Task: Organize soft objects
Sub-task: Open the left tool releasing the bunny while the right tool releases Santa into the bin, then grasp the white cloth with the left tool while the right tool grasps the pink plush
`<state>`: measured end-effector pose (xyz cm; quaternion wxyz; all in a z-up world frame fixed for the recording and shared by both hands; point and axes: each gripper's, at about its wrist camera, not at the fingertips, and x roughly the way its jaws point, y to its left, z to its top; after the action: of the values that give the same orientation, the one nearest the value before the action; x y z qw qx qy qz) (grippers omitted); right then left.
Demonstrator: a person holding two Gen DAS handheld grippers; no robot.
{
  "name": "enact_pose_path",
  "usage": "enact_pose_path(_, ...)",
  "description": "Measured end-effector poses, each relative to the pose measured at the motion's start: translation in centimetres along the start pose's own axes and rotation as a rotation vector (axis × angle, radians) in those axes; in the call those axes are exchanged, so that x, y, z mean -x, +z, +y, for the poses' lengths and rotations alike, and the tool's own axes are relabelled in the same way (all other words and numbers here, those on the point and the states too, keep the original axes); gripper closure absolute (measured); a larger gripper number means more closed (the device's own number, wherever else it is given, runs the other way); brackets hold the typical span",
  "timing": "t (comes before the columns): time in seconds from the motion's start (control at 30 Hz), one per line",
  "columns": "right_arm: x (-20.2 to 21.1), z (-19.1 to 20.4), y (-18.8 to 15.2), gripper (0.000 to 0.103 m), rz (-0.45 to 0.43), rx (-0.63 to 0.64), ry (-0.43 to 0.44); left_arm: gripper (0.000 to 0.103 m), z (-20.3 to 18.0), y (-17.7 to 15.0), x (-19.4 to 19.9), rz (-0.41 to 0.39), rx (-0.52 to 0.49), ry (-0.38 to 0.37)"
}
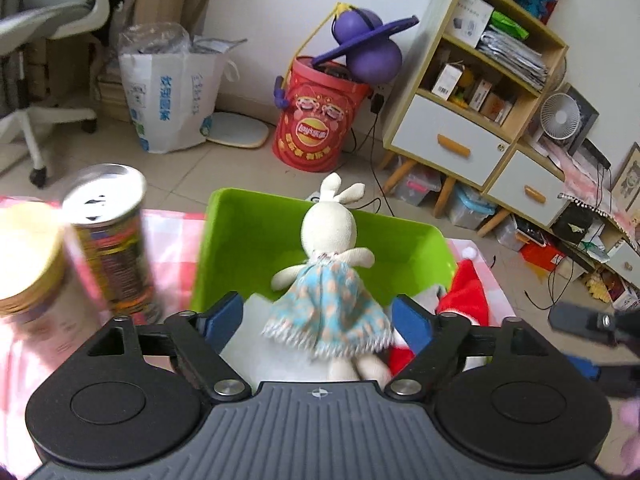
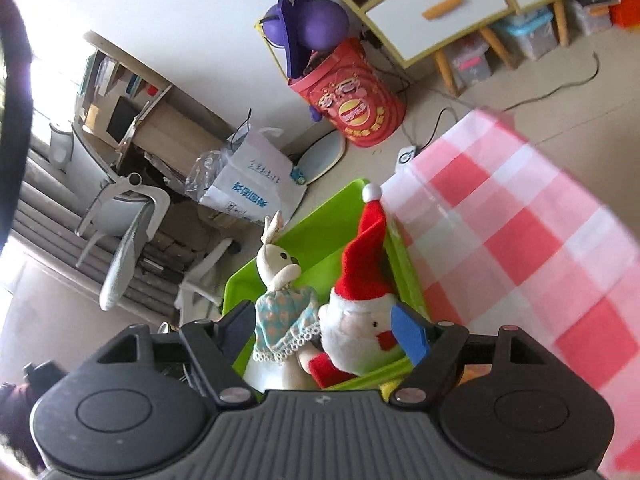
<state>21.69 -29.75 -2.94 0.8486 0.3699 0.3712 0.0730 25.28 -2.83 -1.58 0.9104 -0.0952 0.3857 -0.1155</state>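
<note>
Green bin (image 1: 240,236) sat on the pink-checked cloth (image 2: 520,240), at its edge. Rabbit doll (image 1: 328,256) in a blue dress lay in the bin, head up against the far wall. Santa doll (image 2: 360,312) lay beside it, touching, hat tip at the bin's rim.

Left gripper (image 1: 320,320) stood wide open above the rabbit; pads clear of the dress, nothing held. Right gripper (image 2: 324,332) also stood open, jaws either side of both dolls, gripping neither.

Two cans (image 1: 108,240) stood on the cloth left of the bin, blurred.
</note>
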Motion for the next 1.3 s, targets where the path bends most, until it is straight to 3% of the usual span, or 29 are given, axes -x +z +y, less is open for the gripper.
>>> enact_pose_path(0.37,6.5,3.8,-4.5,0.036,0.003,0.098,-0.025,0.007,1.5,-4.2,9.1,-0.018,-0.061,0.082)
enact_pose_path(0.6,8.0,5.7,-8.5,0.034,0.032,0.204,-0.049,0.005,2.8,-7.9,12.7,-0.013,-0.077,0.143)
enact_pose_path(1.0,7.3,8.5,-16.0,0.029,0.009,0.460,-0.080,0.005,5.9,-13.4,13.9,0.041,-0.075,0.250)
enact_pose_path(1.17,6.0,9.5,-18.5,0.028,0.047,0.545,-0.104,0.006,7.6,-14.7,13.0,0.113,-0.039,0.197)
enact_pose_path(1.3,4.7,9.9,-20.0,0.028,0.080,0.600,-0.141,0.014,8.7,-15.9,12.8,0.094,-0.077,0.202)
